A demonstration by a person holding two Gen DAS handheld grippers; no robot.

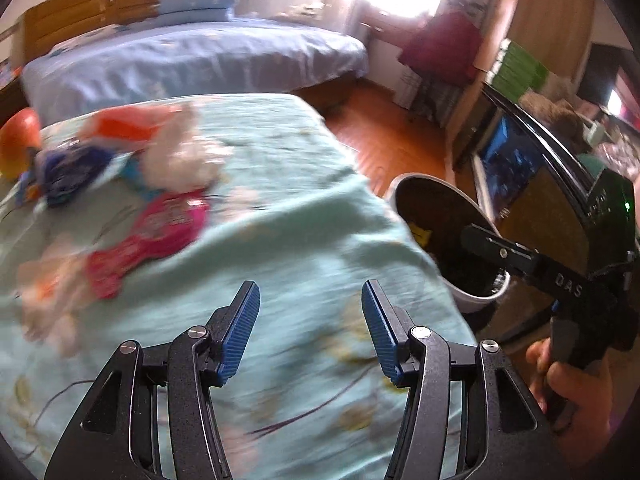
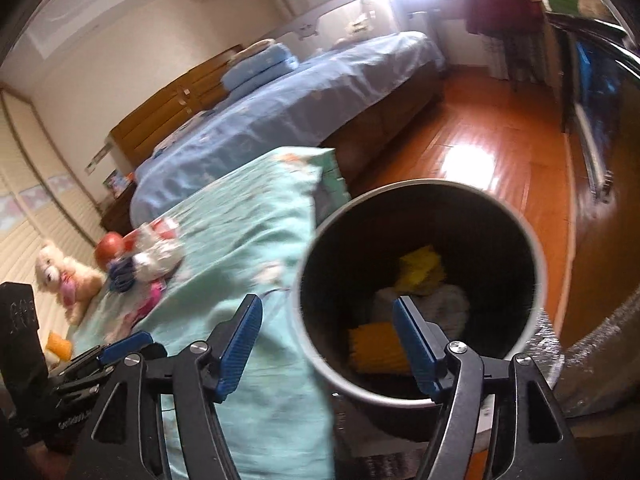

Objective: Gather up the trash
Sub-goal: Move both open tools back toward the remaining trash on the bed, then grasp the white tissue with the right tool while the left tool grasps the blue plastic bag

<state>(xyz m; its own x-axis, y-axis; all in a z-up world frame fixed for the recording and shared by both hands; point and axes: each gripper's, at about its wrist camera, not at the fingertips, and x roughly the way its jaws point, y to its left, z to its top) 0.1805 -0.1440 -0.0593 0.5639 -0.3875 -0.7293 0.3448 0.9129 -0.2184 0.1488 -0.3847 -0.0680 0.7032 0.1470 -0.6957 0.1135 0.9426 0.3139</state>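
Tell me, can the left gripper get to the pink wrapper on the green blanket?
Probably yes. The left gripper has open, empty jaws, and only bare green blanket lies between it and the pink wrapper.

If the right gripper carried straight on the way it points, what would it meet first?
Probably the near rim of the trash bin: the open, empty right gripper straddles it. Slightly higher, it would pass over into the bin toward the yellow trash. Depth is unclear.

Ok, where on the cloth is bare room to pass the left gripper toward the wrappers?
Bare cloth runs from the left gripper to the pink wrapper, and along the edge by the bin. Crowded far left: orange pack, tissue, blue wrapper.
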